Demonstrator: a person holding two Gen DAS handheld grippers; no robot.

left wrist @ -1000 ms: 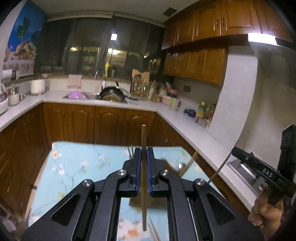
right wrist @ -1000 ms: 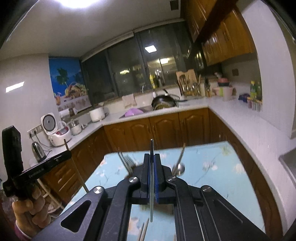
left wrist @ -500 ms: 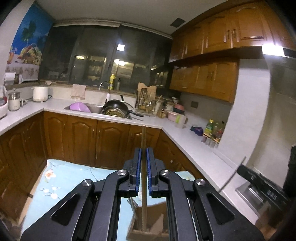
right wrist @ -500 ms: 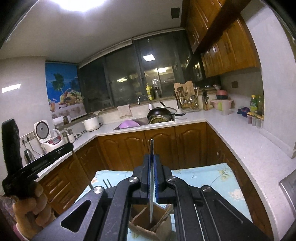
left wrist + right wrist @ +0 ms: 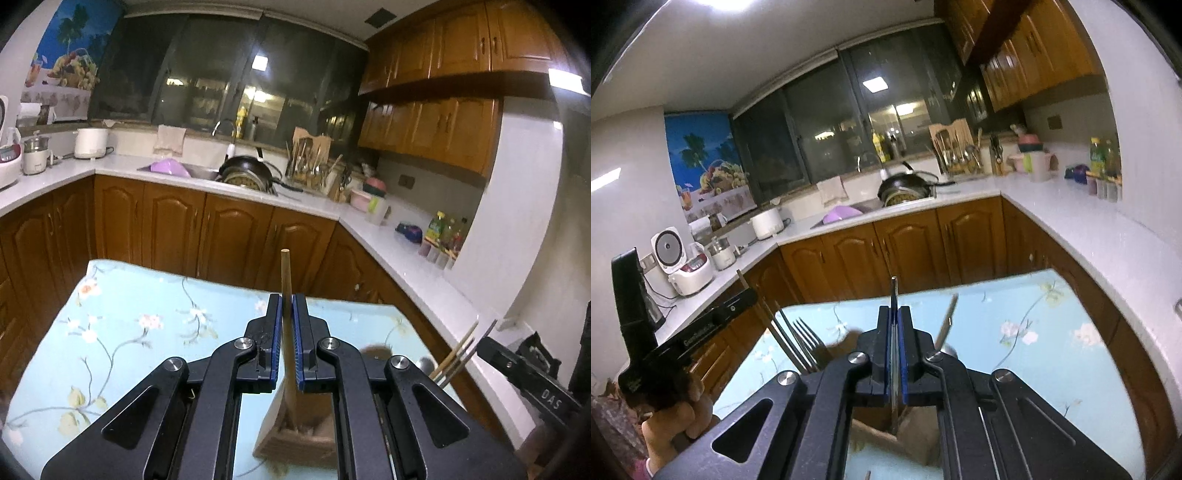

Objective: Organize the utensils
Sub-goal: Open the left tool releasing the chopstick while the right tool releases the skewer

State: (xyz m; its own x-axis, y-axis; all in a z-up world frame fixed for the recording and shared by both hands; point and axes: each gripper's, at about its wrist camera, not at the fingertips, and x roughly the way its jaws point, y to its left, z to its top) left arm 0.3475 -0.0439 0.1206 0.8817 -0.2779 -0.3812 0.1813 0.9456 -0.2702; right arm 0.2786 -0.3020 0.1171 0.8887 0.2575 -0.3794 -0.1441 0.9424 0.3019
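holder (image 5: 295, 439) on table (image 5: 129, 332) | forks (image 5: 803, 343) left, spoon (image 5: 945, 325) right in holder

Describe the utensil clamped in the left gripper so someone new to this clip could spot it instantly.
Start at the table with the pale blue floral cloth; near its front edge stands a brown holder box. The wooden chopstick runs upright between the left gripper's blue-padded fingers, its lower end in that box. Unlike the thin grey metal chopstick in the right gripper, it is tan and thicker.
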